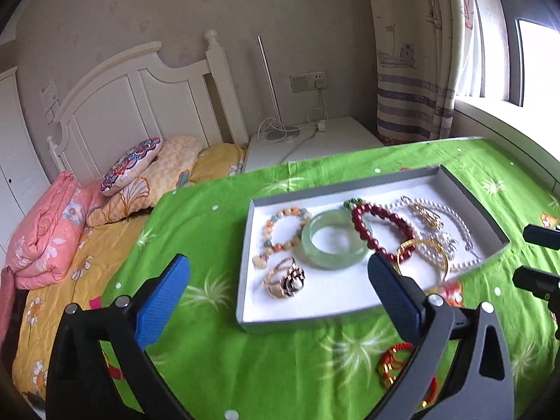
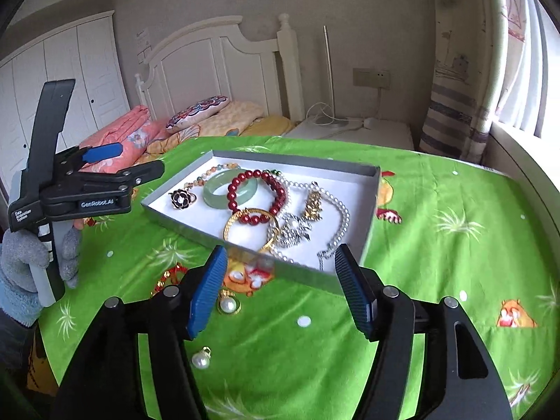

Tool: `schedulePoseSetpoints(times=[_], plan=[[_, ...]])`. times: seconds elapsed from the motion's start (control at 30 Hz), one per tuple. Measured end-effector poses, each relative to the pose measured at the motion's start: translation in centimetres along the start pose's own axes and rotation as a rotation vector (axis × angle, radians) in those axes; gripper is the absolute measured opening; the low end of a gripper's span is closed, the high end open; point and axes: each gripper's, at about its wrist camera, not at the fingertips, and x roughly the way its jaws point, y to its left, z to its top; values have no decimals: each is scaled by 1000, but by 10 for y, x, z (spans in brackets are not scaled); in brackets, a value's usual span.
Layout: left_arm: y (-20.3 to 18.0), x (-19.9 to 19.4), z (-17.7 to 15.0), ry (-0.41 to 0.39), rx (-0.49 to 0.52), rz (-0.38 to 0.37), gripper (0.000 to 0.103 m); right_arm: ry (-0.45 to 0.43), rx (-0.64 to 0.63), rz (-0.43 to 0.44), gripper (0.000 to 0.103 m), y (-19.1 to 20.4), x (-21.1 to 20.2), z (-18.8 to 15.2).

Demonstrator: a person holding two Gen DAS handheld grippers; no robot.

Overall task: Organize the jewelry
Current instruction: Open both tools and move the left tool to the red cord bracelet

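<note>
On the green cloth, pearl earrings are lying outside the tray.
You are holding both claws, left gripper and right gripper, apart and empty; next, probably, gripping an earring.

Worktop cloth — bright green, white dots and pale leaf sprays, orange cartoon animals. Tray grey outside, white inside. In it: pale green bangle, dark red beads, gold bangle, white pearls. Gripper pads blue — arms black.
</note>
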Motion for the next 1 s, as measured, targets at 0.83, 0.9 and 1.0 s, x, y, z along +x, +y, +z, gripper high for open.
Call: schedulePoseSetpoints(times=[0.83, 0.9, 1.0], plan=[[-33, -45, -91, 82, 37, -199, 100, 13, 60, -117, 70, -9, -13, -30], [-44, -44, -90, 94, 88, -203, 100, 15, 57, -119, 70, -9, -13, -30], [-55, -38, -84, 130, 96, -248, 99, 16, 58, -115, 70, -9, -13, -30]])
